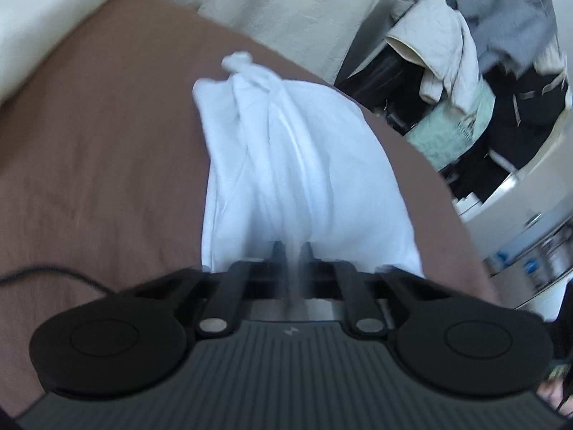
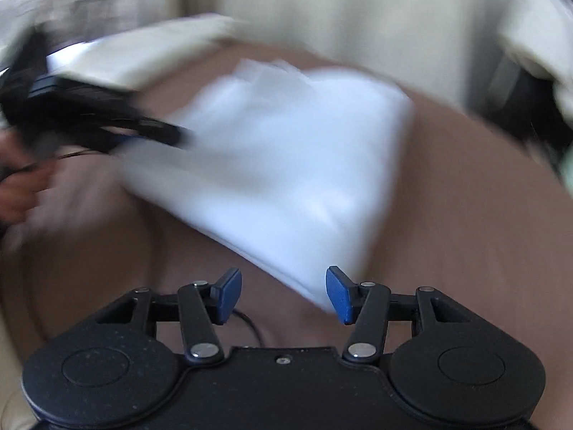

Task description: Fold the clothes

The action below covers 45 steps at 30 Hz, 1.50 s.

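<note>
While the white cotton garment [image 1: 286,165] lies bunched on the brown bedsheet [image 1: 100,165], the left gripper [image 1: 292,251] is clenched on its near edge. The right gripper [image 2: 283,295] stands released beside the garment's near corner, holding nothing. Risk: pulled by that one pinch, the cloth may drag, bunch further, and any fold slump. Both views are blurred.

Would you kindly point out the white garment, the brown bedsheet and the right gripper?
white garment [image 1: 286,165], left wrist view, its middle folds.
brown bedsheet [image 1: 107,179], left wrist view, a bare stretch.
right gripper [image 2: 283,295], right wrist view, between its open blue fingertips.
</note>
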{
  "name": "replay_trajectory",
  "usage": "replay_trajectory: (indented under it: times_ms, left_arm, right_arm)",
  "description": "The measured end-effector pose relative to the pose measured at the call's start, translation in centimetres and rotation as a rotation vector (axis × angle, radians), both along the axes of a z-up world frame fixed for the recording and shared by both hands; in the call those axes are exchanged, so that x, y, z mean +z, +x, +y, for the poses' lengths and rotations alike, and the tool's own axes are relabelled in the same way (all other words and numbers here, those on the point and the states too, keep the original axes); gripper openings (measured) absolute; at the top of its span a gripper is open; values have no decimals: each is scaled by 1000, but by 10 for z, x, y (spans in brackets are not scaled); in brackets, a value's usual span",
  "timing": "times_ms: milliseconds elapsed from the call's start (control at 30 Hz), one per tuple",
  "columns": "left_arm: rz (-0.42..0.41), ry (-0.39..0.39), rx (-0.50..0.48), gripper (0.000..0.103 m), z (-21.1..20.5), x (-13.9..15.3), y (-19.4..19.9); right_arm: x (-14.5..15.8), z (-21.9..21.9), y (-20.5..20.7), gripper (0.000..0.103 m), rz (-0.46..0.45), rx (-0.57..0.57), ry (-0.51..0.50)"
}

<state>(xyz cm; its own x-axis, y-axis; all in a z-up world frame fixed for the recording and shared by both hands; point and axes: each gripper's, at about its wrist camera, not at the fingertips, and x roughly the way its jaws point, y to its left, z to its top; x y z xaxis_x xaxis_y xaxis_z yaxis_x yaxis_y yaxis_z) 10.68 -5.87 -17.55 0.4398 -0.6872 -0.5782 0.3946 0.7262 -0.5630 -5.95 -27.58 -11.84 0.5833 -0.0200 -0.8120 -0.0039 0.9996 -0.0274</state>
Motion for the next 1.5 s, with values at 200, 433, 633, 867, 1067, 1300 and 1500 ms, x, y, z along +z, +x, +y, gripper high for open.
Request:
replay_trajectory:
  times_ms: [200,433,633,867,1067,1300,1500]
  left_arm:
    - [-67,41,62,7,12,48,-10]
    - [49,193,115,7,14,2,-14]
    - [50,214,136,7,29,12,-18]
    - [-7,171,222,10,64,47,-22]
    - [-113,171,125,18,41,68,14]
    - [-104,192,4,30,-10,65,74]
    - [-76,213,-29,41,-45,52,114]
  right_arm:
    - [-20,-12,24,57,13,-182,-58]
    - [-23,5,26,30,16,-203,-137]
    - [-22,10,19,29,59,-182,-205]
    - [36,-29,32,55,42,-202,99]
    - [82,-63,81,64,-162,-120,169]
    - [46,-102,141,63,-165,-212,297]
    - [13,-136,139,64,-189,-253,530]
